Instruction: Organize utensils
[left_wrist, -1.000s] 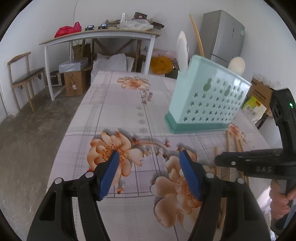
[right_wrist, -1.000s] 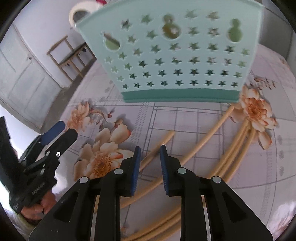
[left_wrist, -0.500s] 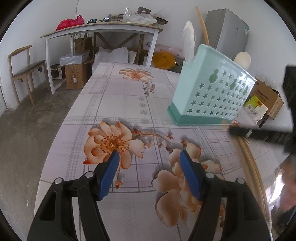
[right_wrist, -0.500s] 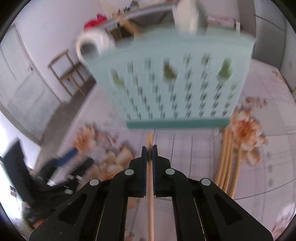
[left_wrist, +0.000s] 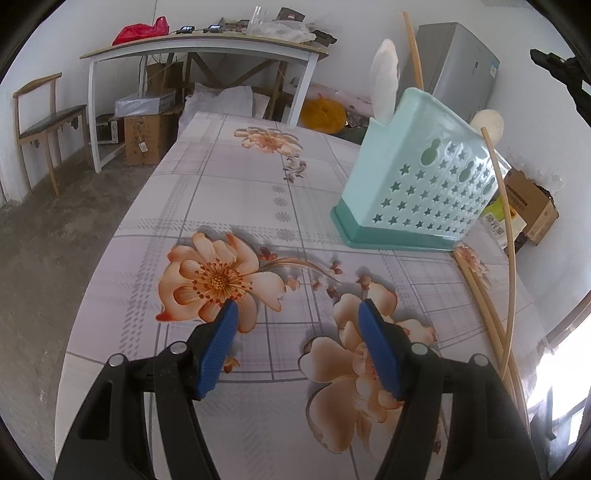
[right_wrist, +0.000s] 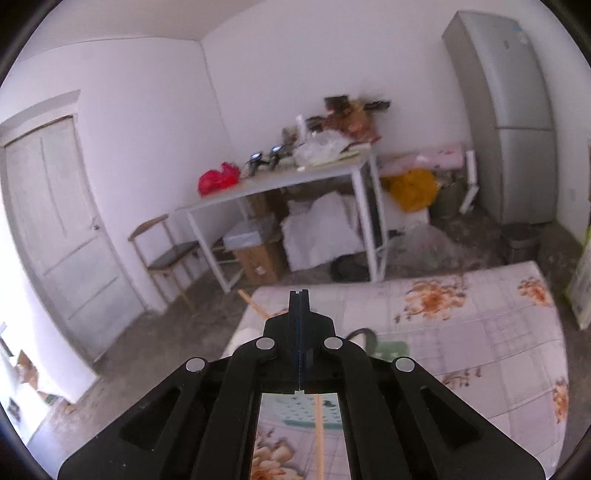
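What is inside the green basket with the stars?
Sticking out of the green basket are a white spoon, one chopstick and a round pale spoon end behind. Their lower parts are hidden by its wall, so anything else inside cannot be seen.

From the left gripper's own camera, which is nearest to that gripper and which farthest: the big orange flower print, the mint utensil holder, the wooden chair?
1. Orange flower print: on the tablecloth just ahead of the left gripper, at its left fingertip.
2. Mint utensil holder: farther up the table, to the right.
3. Wooden chair: on the floor beyond the table, far left by the wall.
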